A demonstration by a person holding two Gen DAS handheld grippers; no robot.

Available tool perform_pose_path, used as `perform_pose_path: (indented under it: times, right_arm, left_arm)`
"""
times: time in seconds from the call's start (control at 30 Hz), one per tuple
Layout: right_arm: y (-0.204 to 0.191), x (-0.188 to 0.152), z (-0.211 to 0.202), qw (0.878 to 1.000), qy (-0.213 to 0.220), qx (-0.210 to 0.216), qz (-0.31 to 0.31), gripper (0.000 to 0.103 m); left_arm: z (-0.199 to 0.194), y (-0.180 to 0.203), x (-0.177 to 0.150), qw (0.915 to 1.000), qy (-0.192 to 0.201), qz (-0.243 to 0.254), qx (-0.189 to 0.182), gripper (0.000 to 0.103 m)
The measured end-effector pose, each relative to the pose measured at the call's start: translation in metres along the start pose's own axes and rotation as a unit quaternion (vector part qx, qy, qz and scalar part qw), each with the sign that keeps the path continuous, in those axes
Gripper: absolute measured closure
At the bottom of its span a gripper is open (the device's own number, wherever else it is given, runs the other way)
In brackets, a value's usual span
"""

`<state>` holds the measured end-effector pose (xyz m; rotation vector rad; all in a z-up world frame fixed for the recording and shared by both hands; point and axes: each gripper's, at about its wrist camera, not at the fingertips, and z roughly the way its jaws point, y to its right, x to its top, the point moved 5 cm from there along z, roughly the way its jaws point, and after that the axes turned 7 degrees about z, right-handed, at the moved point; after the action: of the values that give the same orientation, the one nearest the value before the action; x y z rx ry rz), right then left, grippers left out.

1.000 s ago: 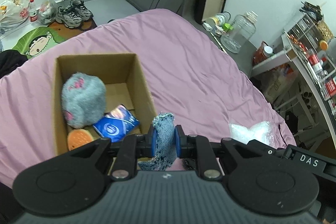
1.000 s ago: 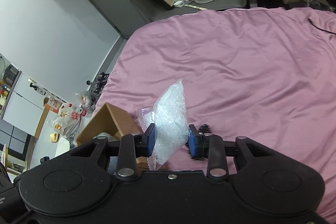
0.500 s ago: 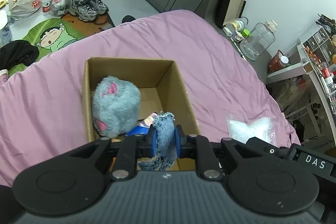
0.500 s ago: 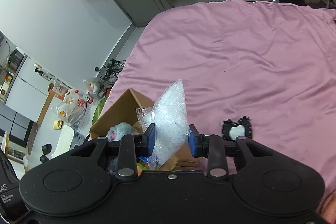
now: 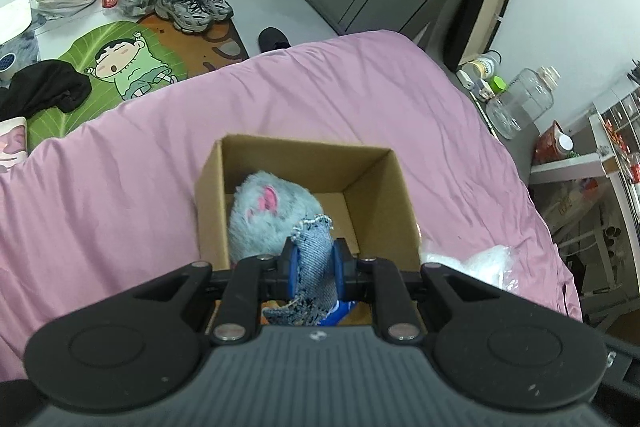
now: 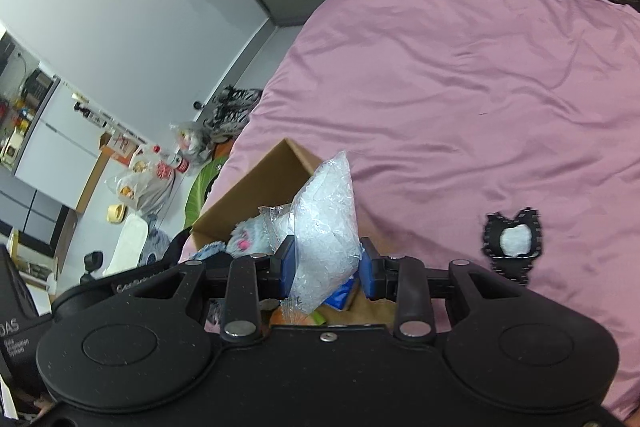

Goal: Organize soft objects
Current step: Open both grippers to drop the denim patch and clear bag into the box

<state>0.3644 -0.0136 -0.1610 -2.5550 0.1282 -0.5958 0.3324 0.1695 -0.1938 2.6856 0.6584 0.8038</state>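
Box (image 5: 400, 195) now sits right under both grippers, closer than a second ago. Left gripper (image 5: 314, 269) pinches denim (image 5: 314, 259); right gripper (image 6: 326, 267) pinches a clear bag (image 6: 324, 227).

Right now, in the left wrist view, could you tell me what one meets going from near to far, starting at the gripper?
left gripper shut on denim piece → grey plush toy → cardboard box far wall → pink bedspread → sneakers

left gripper (image 5: 314, 269) angled down, jaws clamped, right gripper (image 6: 326, 269) likewise, side by side
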Motion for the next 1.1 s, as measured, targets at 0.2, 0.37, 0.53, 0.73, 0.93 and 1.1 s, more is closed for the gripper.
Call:
perform_pose_path:
  times: [0.2, 0.37, 0.53, 0.73, 0.93, 1.1]
  right_arm:
    - [-0.017, -0.007, 0.018, 1.0, -0.02, 0.001, -0.013, 0.071]
    - [-0.022, -0.018, 0.023, 0.999, -0.037, -0.011, -0.025, 0.071]
    - [-0.024, -0.032, 0.02, 0.997, -0.045, -0.039, -0.052, 0.057]
    - [-0.016, -0.019, 0.004, 0.999, -0.023, -0.028, -0.033, 0.046]
    - [-0.002, -0.009, -0.013, 0.999, -0.01, -0.033, -0.016, 0.046]
    - [0.008, -0.005, -0.025, 0.999, 0.0, -0.036, -0.007, 0.046]
  left_arm:
    - [0.008, -0.009, 0.003, 0.9999, -0.009, -0.006, 0.004, 0.086]
    - [0.013, -0.008, 0.007, 0.9999, -0.011, -0.005, 0.0, 0.086]
    - [0.017, 0.0, 0.016, 1.0, -0.007, -0.002, -0.006, 0.086]
    - [0.02, 0.014, 0.021, 0.9999, -0.006, 0.005, -0.015, 0.086]
    - [0.02, 0.032, 0.025, 0.9995, -0.003, 0.023, -0.022, 0.085]
    - [0.018, 0.035, 0.027, 0.9996, -0.011, 0.015, -0.021, 0.059]
